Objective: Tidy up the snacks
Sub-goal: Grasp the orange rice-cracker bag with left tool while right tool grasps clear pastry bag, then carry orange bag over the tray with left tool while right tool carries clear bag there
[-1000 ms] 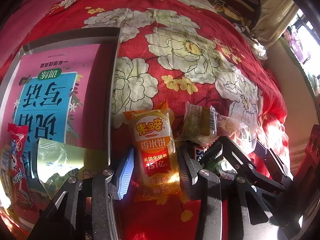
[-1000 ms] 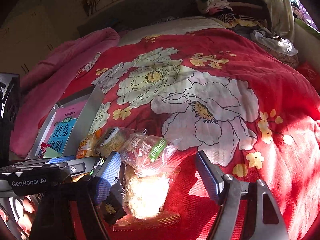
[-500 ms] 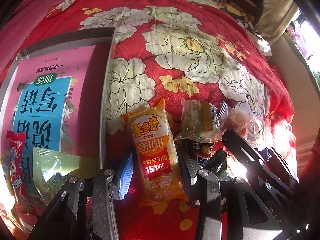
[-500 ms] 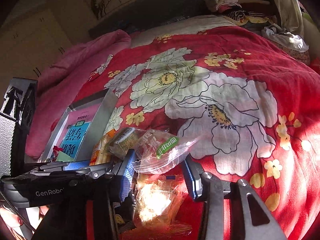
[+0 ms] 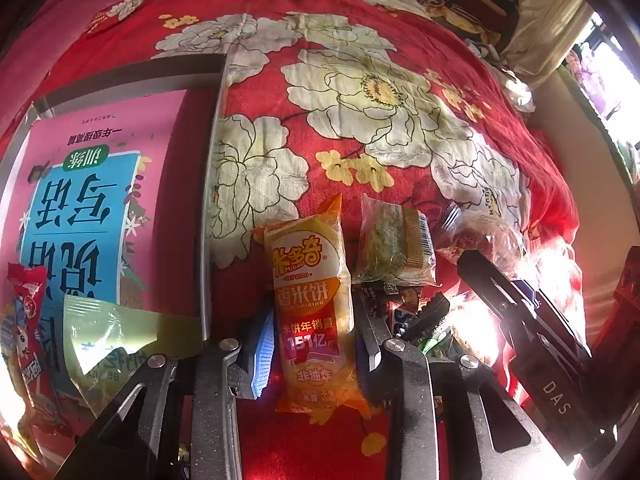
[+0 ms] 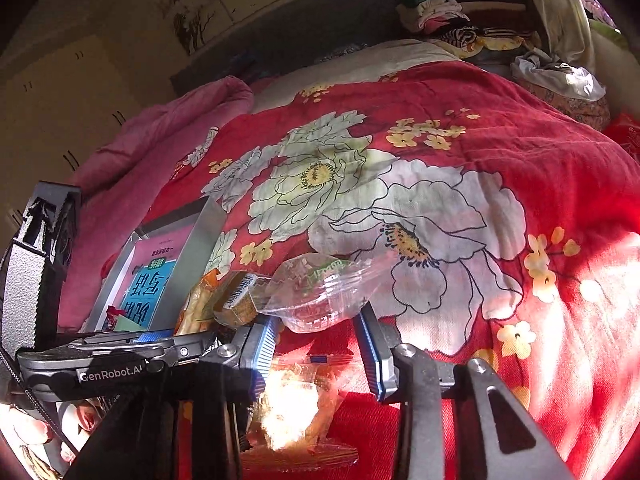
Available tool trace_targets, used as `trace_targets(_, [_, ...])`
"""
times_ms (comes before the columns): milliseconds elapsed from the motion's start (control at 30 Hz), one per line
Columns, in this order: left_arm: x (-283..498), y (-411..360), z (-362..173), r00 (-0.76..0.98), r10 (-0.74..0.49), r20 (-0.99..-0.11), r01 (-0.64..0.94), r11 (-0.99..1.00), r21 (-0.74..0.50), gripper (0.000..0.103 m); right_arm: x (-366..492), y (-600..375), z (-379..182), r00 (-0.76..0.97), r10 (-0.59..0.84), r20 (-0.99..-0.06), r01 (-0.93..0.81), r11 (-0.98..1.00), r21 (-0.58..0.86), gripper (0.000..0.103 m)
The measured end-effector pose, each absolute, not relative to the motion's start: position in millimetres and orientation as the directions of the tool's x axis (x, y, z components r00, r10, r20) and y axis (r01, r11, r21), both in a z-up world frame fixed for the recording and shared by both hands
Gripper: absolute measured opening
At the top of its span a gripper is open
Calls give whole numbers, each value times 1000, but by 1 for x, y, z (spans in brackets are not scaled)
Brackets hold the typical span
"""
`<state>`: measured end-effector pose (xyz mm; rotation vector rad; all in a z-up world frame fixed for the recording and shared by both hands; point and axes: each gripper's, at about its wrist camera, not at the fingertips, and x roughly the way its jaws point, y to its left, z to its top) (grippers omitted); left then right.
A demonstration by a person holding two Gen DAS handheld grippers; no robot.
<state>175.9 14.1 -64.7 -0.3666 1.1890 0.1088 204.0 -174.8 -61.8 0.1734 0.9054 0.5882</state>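
The left claw [image 5: 310, 346] is closing on the orange rice-cracker packet [image 5: 310, 312] lying between its fingers on the bed. The right claw [image 6: 316, 344] grips a clear bag [image 6: 320, 296]. Slick film could slip free when lifted.

bedspread [image 5: 400, 152]: red, white-yellow flowers | rice-cracker packet [image 5: 310, 304]: orange-yellow | book [image 5: 92, 200]: pink-blue

A bed with a red flowered quilt [image 5: 400, 128] carries everything. On it lie a grey tray [image 5: 168, 70], an orange rice-cracker packet [image 5: 310, 296], a small wrapped cake [image 5: 394, 248] just beside it and clear snack bags [image 6: 320, 296], with a pink blanket [image 6: 160, 140] along one side.
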Motion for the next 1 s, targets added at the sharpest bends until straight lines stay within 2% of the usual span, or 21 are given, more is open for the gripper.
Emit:
trace_targets(167, [170, 18, -63, 383, -134, -914, -272, 929, -250, 33, 209, -174, -68, 484, 532, -695, -385, 843, 376, 53])
trace_targets(267, [169, 19, -63, 383, -145, -912, -268, 927, -261, 33, 211, -170, -68, 488, 519, -701, -390, 849, 357, 56])
trace_targets(567, [162, 21, -49, 417, -176, -891, -255, 919, -301, 33, 211, -174, -60, 506, 530, -680, -400, 843, 359, 51])
trace_targets(733, [156, 23, -32, 450, -184, -874, -240, 918, -316, 33, 205, -185, -42, 534, 581, -615, -408, 814, 414, 51])
trace_targets(1000, [144, 35, -15, 483, -182, -857, -238, 914, -329, 33, 181, -175, -12, 548, 634, -545, -501, 771, 394, 51])
